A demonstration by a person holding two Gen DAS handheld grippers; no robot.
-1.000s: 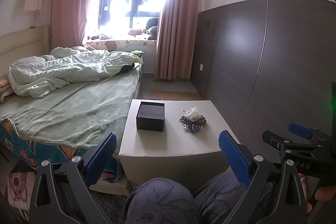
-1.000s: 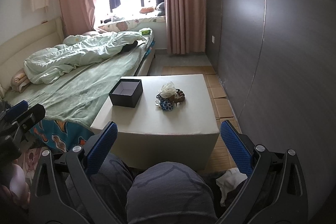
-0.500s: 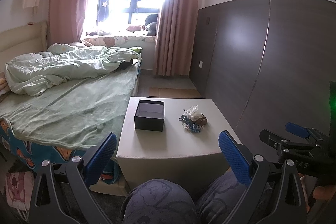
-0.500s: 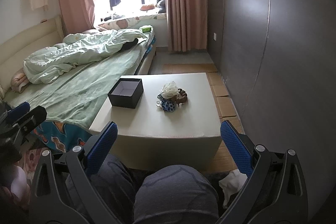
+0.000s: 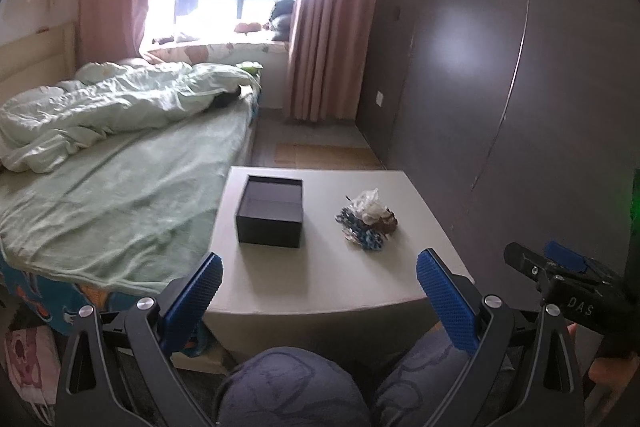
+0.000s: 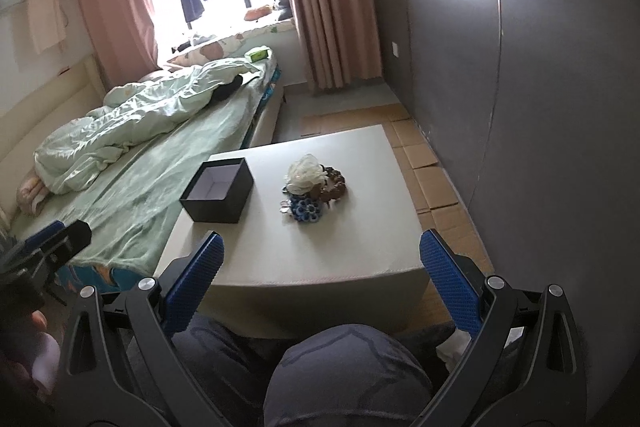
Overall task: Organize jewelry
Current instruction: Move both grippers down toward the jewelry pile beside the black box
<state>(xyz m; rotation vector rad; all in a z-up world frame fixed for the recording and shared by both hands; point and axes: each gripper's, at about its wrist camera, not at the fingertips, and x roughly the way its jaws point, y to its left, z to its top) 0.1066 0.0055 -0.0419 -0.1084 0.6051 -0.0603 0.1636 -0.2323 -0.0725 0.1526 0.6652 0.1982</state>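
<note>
Left wrist view: my left fingers (image 5: 202, 289) and right fingers (image 6: 448, 281) gape, released, short of the bench (image 5: 320, 279) holding black box (image 5: 270, 211) and jewelry heap (image 5: 366, 219).

Bare surface (image 6: 320, 247) along the near edge, open for approach. Black box (image 6: 218, 193) standing on the left part, jewelry heap (image 6: 314, 189) to its right, with a free strip between. Bed (image 5: 112, 195) close against the left side, dark wall panel (image 6: 540, 107) near on the right. Knees (image 6: 348, 375) low in front.
</note>
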